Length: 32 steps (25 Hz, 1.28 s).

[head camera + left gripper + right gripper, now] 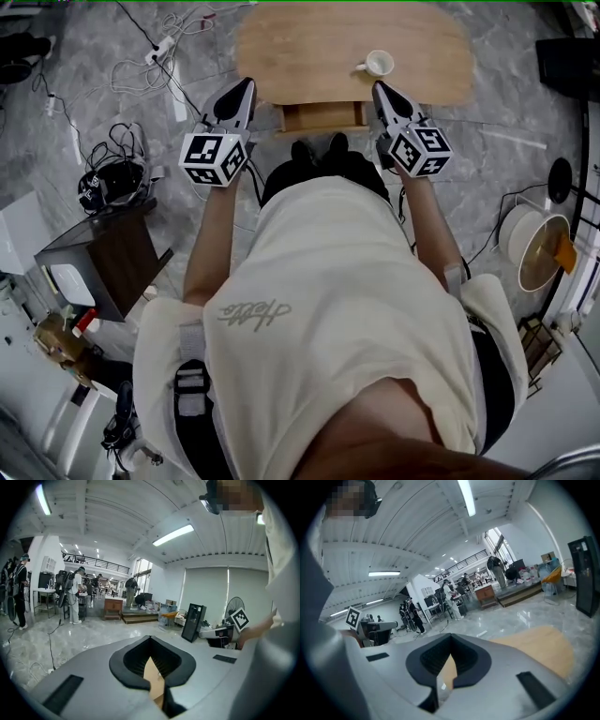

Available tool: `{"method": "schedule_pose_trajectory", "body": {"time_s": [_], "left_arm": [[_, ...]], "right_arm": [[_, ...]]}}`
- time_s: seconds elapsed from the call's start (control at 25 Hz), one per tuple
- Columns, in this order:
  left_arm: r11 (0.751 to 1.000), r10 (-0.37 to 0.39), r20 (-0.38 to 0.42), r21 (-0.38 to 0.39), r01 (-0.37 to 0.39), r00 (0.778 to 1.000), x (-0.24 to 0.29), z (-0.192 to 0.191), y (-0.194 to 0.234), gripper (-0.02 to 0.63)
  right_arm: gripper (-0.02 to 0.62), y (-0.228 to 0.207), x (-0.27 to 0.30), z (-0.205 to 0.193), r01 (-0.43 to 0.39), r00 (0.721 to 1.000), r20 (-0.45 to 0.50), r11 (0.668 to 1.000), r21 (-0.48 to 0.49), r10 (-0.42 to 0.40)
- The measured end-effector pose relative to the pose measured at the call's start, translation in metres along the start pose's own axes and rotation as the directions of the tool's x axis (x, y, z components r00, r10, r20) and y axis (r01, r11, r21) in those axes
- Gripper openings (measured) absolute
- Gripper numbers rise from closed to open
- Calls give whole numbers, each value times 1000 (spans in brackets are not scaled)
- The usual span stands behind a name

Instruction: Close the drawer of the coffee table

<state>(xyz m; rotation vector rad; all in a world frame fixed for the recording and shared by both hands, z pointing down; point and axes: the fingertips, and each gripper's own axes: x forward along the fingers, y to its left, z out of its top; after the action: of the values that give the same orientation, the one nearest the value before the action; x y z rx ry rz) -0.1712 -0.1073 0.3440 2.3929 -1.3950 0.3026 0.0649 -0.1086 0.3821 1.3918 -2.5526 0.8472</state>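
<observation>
Both pairs of jaws are pressed together w/ nothing b/w them. The left gripper (246,89) and right gripper (379,90) flank the drawer (323,116), which sticks out part-way from under the coffee table (309,47), b/w the two tips and just inboard of each. Best approach, imo: bring the closed tips round onto the drawer front, one per side, then push level & straight so it doesn't skew or jolt the cup (378,63) just beyond the right jaws.

White cup (379,63) (handle leftward); power strip (160,45) on grey floor (56,141).
</observation>
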Motion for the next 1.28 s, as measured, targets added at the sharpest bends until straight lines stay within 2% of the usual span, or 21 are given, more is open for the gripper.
{"method": "schedule_pose_trajectory", "body": {"time_s": [0.12,0.36,0.52,0.64,0.8,0.96,1.16,1.28], "left_arm": [[1000,20,8,12,-20,1000,8,7,-22,5],[1000,-13,-15,-4,13,1000,28,-3,-65,5],[1000,-18,-65,-8,18,998,37,-18,-69,5],[998,-15,-110,-60,8,994,49,-39,-62,5],[991,-22,-210,-131,-6,977,68,-91,-51,5],[983,-40,-313,-182,-19,949,82,-161,-41,5],[979,-60,-451,-201,-36,891,91,-259,-33,5],[962,-81,-510,-264,-66,856,93,-320,-21,5]], "right_arm": [[-5,-23,0,-5,-21,1000,1,999,29,21],[-5,-67,-9,-33,5,999,-42,997,83,-1],[-5,-84,-21,-54,40,996,-82,993,114,-31],[-5,-96,-23,-80,67,989,-140,990,120,-50],[-5,-117,-26,-133,127,969,-222,989,70,-109],[-5,-131,-24,-197,141,925,-355,990,-8,-135],[-5,-141,-11,-252,128,888,-443,992,-19,-123],[-5,-150,14,-286,107,863,-489,992,-69,-127]]}}
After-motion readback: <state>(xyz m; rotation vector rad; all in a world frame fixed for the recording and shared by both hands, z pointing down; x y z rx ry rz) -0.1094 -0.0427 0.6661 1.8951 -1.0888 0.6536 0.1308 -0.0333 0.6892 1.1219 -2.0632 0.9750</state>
